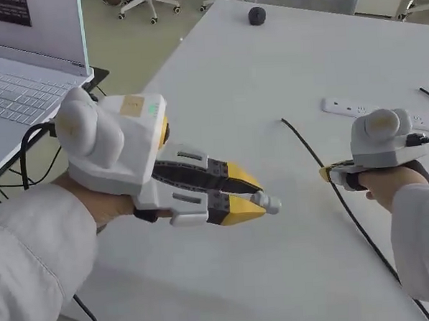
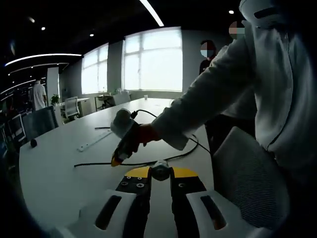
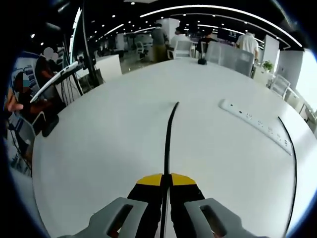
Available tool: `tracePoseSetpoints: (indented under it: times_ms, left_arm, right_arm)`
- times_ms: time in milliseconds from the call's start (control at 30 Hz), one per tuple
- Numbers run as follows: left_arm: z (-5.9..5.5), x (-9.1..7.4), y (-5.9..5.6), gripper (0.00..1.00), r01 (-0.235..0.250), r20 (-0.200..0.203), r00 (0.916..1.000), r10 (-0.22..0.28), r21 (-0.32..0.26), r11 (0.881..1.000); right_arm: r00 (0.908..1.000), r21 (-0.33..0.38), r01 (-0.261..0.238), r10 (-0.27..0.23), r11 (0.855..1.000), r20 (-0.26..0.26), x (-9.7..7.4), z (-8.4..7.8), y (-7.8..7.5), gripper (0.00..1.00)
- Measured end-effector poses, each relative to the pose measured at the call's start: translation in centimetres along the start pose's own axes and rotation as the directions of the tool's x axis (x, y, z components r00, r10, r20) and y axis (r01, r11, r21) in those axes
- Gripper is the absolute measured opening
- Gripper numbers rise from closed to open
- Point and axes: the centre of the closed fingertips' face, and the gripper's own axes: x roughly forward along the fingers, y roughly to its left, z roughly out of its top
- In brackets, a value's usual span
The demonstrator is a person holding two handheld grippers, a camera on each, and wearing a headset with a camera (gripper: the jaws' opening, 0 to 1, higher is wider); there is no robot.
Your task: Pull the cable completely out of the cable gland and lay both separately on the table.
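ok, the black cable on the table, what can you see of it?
The cable is thin, black and smooth, likely rubber-sheathed. Its free end lies bare on the white table, pointing away from the person. From there it runs in a near-straight diagonal through the shut jaws of the right gripper and on toward the table's near edge. Nothing is threaded on it: the cable gland is apart, pinched in the left gripper.

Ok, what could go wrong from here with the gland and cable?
The cable gland is pinched only at the left gripper tips; it could slip, or roll away once released. The right gripper is shut on the black cable, whose near end seems to run off the table, so its weight might drag it off.
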Motion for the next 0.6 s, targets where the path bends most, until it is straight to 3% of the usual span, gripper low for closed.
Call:
tracePoseSetpoints:
  times_ms: [167, 367, 533, 600]
  left_arm:
    - [-0.04, -0.13, 0.00, 0.15, -0.003, -0.002, 1.0000, 0.003, -0.004, 1.000]
    - [-0.17, -0.27, -0.13, 0.15, -0.005, -0.009, 0.9999, 0.005, -0.005, 1.000]
    - [0.08, -0.17, -0.33, 0.15, -0.004, -0.004, 1.0000, 0.004, -0.003, 1.000]
    - [0.15, -0.16, -0.36, 0.15, -0.005, -0.003, 1.0000, 0.005, -0.001, 1.000]
  right_arm:
    - [0.9998, 0.002, 0.015, -0.015, 1.000, -0.016, 0.87, -1.01, -0.58, 0.00]
    - [0.9999, -0.027, 0.016, -0.016, 1.000, 0.005, 0.78, -0.77, -0.49, 0.00]
    - [1.0000, -0.011, 0.007, -0.007, 1.000, 0.000, 0.40, -0.93, -0.20, 0.04]
    - [0.9998, 0.003, 0.005, -0.005, 1.000, 0.020, -0.04, -0.56, -0.23, 0.04]
